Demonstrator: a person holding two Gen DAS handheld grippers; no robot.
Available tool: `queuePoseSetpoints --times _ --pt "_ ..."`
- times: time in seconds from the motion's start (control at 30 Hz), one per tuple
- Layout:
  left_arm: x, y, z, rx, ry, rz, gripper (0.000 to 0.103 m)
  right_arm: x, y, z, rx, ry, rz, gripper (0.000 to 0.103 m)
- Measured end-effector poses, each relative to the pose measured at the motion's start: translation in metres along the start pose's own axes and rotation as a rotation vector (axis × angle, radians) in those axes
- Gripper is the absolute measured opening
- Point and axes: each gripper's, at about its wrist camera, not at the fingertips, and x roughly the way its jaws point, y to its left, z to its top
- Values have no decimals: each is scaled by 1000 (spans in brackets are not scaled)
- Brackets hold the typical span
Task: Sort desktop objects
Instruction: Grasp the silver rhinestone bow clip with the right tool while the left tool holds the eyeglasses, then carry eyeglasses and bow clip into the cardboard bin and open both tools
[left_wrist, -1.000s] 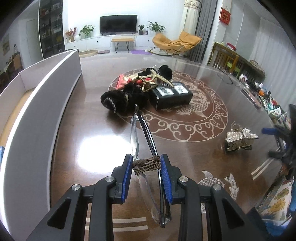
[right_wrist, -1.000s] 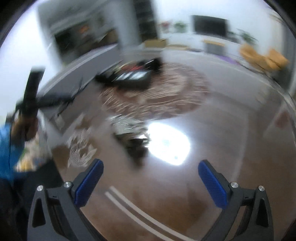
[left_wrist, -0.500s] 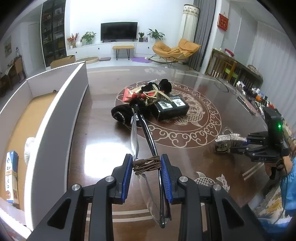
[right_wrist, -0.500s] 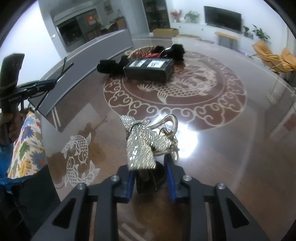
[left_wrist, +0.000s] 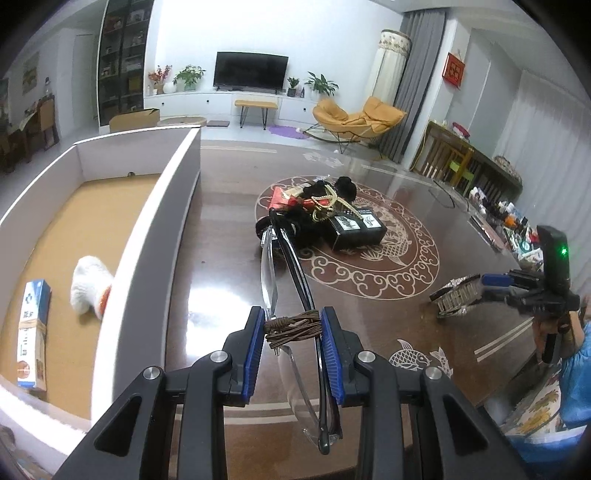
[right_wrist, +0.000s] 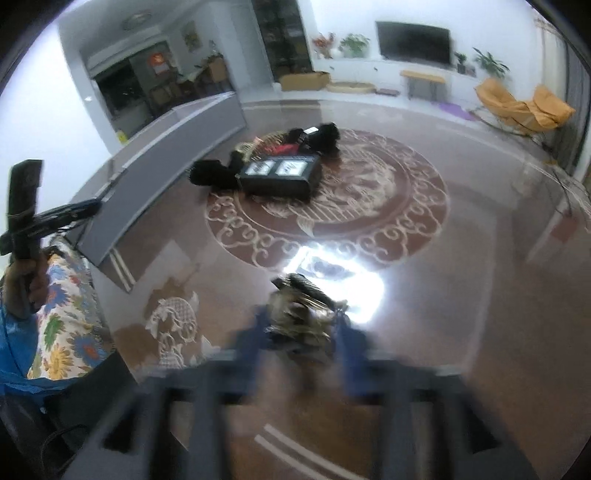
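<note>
Two items already lie on the brown floor of the long white-walled sorting tray (left_wrist: 147, 236) on our left: a narrow blue-and-white carton (left_wrist: 33, 336) and a white fluffy object with an orange patch (left_wrist: 88, 288). Our left gripper (left_wrist: 293, 334) is clamped on a pair of black-framed clear-lens glasses (left_wrist: 286, 251) together with a coil of brown cord (left_wrist: 293, 328), held up beside the tray's near wall, so we judge this pair to be on its way into the tray but not yet over it. Our right gripper (right_wrist: 301, 332) has just been opening; a sparkly silver rhinestone bow keyring (right_wrist: 299, 310) sits between its blue pads, yet that view is smeared and we cannot tell whether the pads press on it, and in the left view the keyring (left_wrist: 456, 297) shows at the tips of that gripper (left_wrist: 480, 286). Well apart, at the middle of the dark glossy table with a pale dragon medallion (left_wrist: 369, 302), a pile waits: a black rectangular box with two white labels (left_wrist: 356, 230), black furry pieces (left_wrist: 345, 186), a string of cream beads (left_wrist: 328, 201) and a red packet (left_wrist: 280, 197). We judge the sorting under halfway done.
</note>
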Motion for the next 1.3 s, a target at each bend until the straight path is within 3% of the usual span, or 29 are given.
queuePoseSetpoints --times 0.03,0.1,0.2,0.23,0.27,0.3,0.33,0.53,0.63,0.67,0.77,0.83,0.87,1.0,1.07,1.2,1.3 --pt "-2 1 -1 -4 -3 -2 31 1 -1 -2 19 -2 -21 99" --pt "-2 3 -1 -7 -4 -5 31 7 -6 -4 62 -6 -31 103" --pt "-2 2 -2 -7 -2 -11 31 30 -15 -3 170 28 83 103" --pt "-2 2 -3 -6 -1 -12 31 39 -15 -3 191 41 96 95" --pt "-3 2 -3 -5 0 -13 31 46 -15 -3 197 55 88 75" --pt "-4 2 -3 -5 2 -12 31 54 -15 -4 201 81 82 68" --pt "-6 3 -4 -3 1 -11 31 57 -14 -5 202 93 72 51" --pt "-21 23 -2 -28 -18 -1 31 50 -8 -12 160 119 30 49" --pt "-26 33 -1 -47 -25 4 31 50 -8 -13 148 143 21 53" --pt "-27 35 -1 -50 -27 6 31 50 -7 -14 147 157 7 59" --pt "-30 39 -4 -56 -30 5 31 51 -2 -16 124 175 -8 61" --pt "-30 40 -5 -54 -27 4 31 49 0 -20 131 170 -27 60" --pt "-30 40 -5 -54 -25 3 31 48 0 -21 140 170 -34 50" --pt "-31 52 0 -79 -21 -20 31 41 0 -19 166 164 -63 50" --pt "-36 64 3 -94 -27 -12 31 30 8 -6 166 124 -40 50" --pt "-54 113 19 -142 -49 63 31 16 60 56 99 15 61 50" --pt "-60 155 26 -199 -34 112 31 25 136 111 -13 -32 188 50"
